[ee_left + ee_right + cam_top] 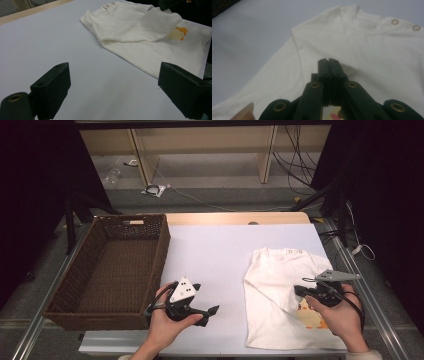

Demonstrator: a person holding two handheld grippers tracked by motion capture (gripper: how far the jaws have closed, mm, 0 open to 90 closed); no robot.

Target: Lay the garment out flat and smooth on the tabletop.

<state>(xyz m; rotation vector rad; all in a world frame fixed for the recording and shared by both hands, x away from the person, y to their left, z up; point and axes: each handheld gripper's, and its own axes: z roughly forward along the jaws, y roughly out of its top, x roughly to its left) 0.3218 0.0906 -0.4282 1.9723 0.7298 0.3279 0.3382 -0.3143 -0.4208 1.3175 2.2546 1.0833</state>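
Folding the white shirt (282, 292), which lies flat on the table's (210, 255) right half, you've got the right gripper (329, 60) clenched on the sleeve flap, so carry it across low and smooth. Left gripper (212, 310) idles spread wide, holding nothing; bare tabletop lies between shirt and wicker basket (70, 292), but watch the near table edge.

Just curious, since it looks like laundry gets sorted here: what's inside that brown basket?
The basket looks empty: its woven floor is bare in the high view. The strip just behind its near wall is hidden. The shirt lies on the table, with the right gripper over it.
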